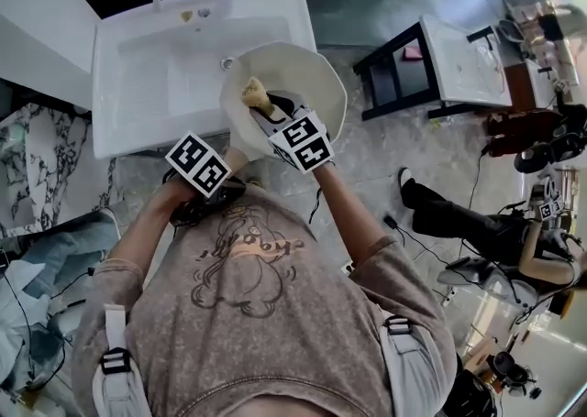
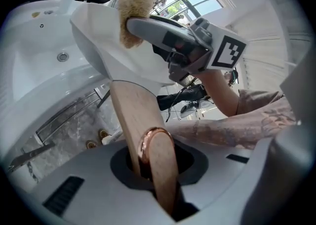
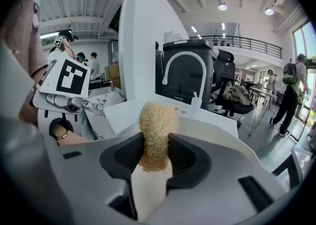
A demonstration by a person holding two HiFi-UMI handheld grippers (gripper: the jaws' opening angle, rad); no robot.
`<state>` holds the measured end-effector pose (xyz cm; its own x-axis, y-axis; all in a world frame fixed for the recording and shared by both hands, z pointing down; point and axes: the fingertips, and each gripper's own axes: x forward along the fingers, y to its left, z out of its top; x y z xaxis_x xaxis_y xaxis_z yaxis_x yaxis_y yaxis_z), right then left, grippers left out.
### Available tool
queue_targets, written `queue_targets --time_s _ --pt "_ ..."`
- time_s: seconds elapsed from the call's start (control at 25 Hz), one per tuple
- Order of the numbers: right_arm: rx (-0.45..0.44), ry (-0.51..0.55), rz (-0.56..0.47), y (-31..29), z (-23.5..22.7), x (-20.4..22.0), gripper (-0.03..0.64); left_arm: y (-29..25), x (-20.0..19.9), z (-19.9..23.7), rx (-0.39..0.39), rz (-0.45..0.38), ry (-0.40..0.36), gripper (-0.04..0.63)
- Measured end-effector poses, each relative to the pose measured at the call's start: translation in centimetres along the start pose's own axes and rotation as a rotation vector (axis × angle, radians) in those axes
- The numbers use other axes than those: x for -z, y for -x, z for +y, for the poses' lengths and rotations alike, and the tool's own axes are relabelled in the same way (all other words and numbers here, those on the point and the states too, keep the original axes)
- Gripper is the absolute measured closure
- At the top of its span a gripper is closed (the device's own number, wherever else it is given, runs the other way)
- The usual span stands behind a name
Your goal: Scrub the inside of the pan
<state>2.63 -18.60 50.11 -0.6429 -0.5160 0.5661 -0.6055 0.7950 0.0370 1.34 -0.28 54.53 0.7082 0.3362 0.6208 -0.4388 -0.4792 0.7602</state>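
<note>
Pan (image 1: 307,76) is tipped up over the sink (image 1: 147,76). Left gripper (image 2: 153,159) is clamped tight on its wooden handle (image 2: 132,115). Right gripper (image 3: 157,152) is squeezed onto a tan scrubber (image 3: 157,125), which sits against the pan's pale inside, over on the sink side.

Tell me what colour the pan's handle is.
The handle is light wood-brown, with a copper-coloured ring near its end. It shows best in the left gripper view.
</note>
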Motion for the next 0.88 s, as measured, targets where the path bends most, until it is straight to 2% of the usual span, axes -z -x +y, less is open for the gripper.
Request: queue_targets --time_s 0.52,0.88 --pt "-0.095 0.048 0.110 -3.8 1.7 3.2 0.457 -1.6 0.3 0.2 0.027 0.063 -0.020 0.534" --pt "-0.074 0.072 0.148 -6.2 1.6 4.3 0.457 -1.9 0.2 0.4 0.058 0.061 -0.017 0.534"
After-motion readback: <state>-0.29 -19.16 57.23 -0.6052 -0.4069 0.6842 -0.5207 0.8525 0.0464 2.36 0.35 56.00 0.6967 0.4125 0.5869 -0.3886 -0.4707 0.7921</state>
